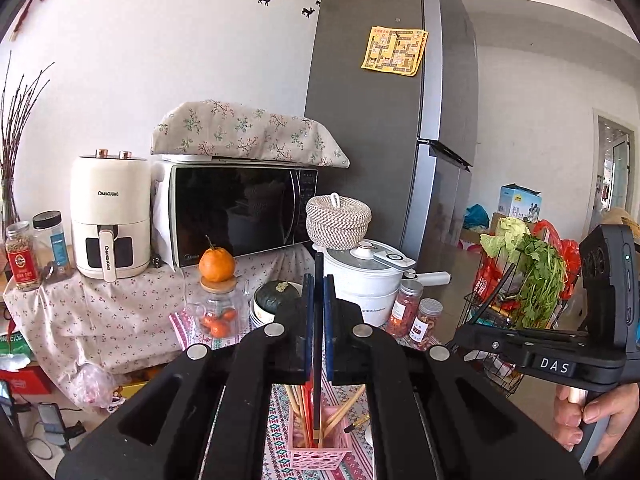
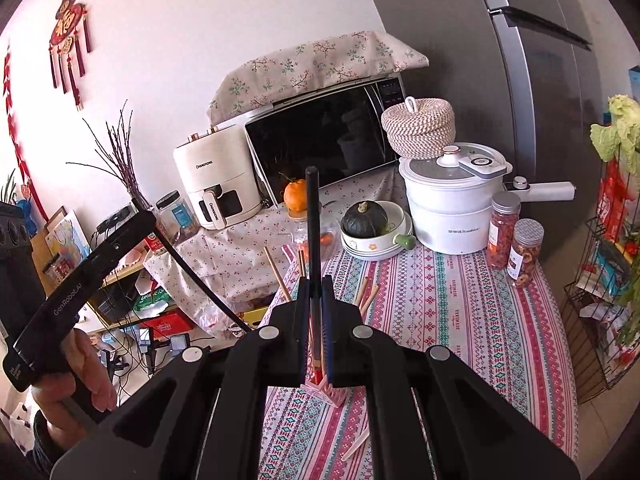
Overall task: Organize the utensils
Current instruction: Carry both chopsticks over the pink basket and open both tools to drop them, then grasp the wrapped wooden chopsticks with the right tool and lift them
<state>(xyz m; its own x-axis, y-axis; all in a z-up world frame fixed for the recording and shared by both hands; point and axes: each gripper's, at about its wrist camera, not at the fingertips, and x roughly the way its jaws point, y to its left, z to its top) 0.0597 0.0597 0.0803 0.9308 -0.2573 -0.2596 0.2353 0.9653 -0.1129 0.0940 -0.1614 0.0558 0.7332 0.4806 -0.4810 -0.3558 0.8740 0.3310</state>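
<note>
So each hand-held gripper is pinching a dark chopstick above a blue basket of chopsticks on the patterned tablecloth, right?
Nearly. The basket is pink, not blue; the left wrist view shows it plainly. The rest holds: the left hand-held gripper and the right hand-held gripper each pinch a dark chopstick above it, over the patterned tablecloth.

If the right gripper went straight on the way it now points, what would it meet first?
The right gripper, shut on a dark chopstick, points over the patterned tablecloth toward the glass jar with the orange on top. That jar looks first in line, though depth is unclear.
</note>
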